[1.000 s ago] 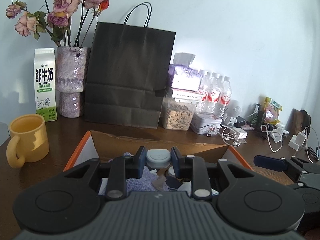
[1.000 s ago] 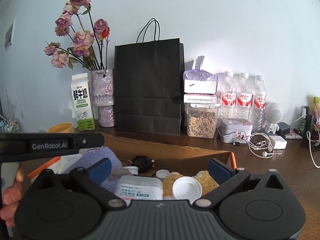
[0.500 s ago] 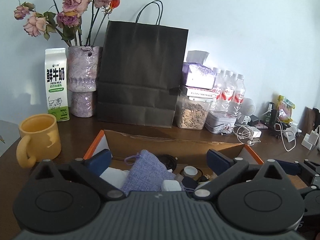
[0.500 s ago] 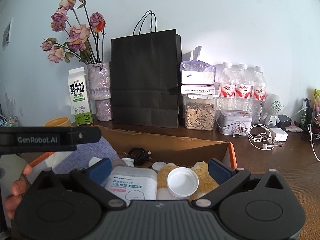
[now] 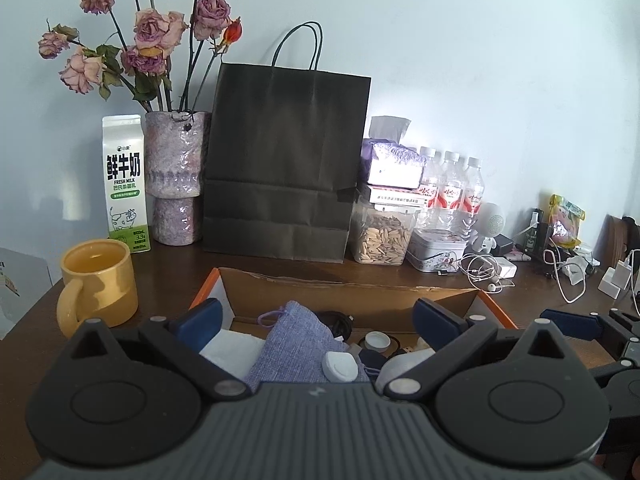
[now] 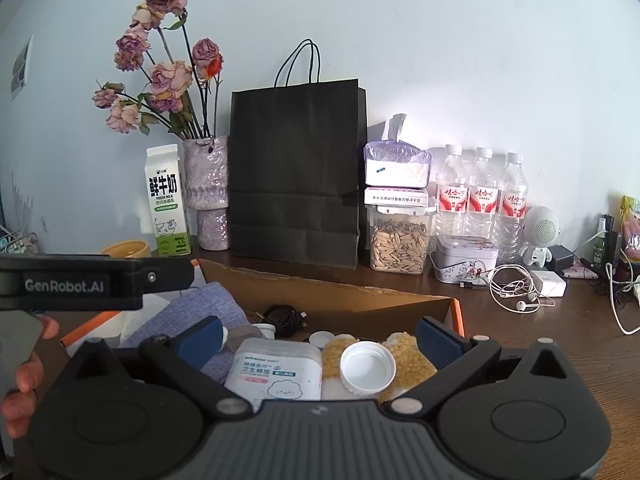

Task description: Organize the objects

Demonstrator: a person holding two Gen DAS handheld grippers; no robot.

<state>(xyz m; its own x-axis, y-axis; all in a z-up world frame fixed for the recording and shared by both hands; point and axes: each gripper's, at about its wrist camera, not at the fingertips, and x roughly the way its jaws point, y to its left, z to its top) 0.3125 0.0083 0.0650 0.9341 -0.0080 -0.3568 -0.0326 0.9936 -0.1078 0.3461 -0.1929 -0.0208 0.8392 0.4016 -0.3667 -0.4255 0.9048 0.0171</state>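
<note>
Over the box: both grippers
Left gripper: fingers spread, just opened, nothing between
Right gripper: fingers spread, empty

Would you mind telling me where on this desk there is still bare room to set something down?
Bare wood shows between the yellow mug and the cardboard box, and in the strip between the box's far wall and the black paper bag. Another patch lies right of the box, in front of the earphones. The box's inside and the back right corner, with the bottles, are crowded.
</note>
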